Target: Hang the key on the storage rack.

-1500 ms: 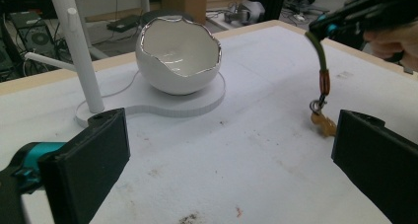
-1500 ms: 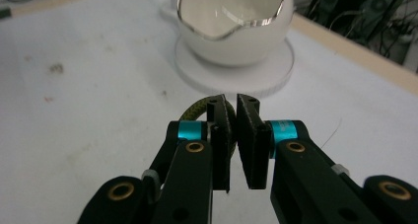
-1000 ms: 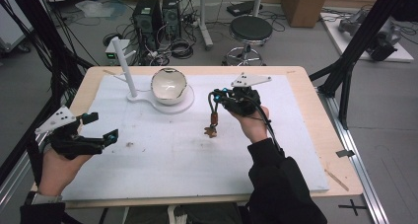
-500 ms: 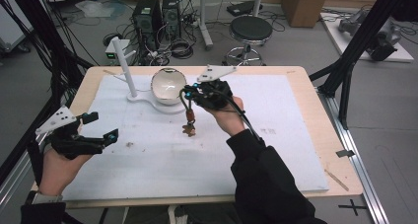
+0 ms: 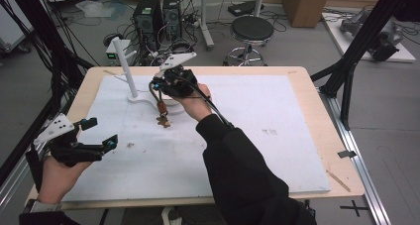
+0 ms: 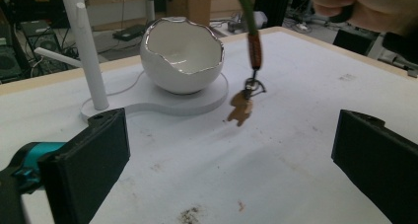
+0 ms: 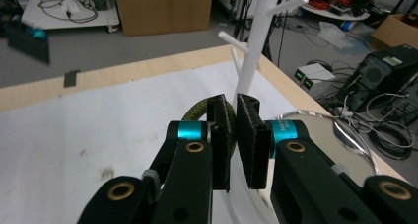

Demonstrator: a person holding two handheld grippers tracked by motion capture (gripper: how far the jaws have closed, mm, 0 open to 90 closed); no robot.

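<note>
Nearest the person, at the left front of the worktop (image 5: 297, 136), the left hand (image 5: 54, 173) holds the left tongs (image 5: 101, 135) just above the white mat (image 5: 257, 131), their jaws spread wide apart with nothing between them. In the left gripper view those two black jaws stand at either edge, and the stained mat lies bare between them.

Farther in, the person's right arm in a black sleeve (image 5: 247, 170) reaches across the mat toward the back left. The right hand (image 5: 195, 98) carries the right tongs (image 5: 157, 86) above the mat, just beside the white stand. In the right gripper view the jaws are drawn close together on a green cord (image 7: 194, 113), pinching it. From the cord a brown band and a small tan charm (image 6: 240, 109) hang down; the charm dangles close over the mat, in front of the bowl.

Behind it sits a white bowl shaped like a cracked eggshell (image 6: 181, 54), resting on a flat white base (image 6: 162, 103). On the same base, left of the bowl, a white post with side pegs (image 5: 125, 66) rises upright.

Beyond the worktop's far edge are a round stool (image 5: 251, 30) and computer towers (image 5: 157, 14) on the floor.
</note>
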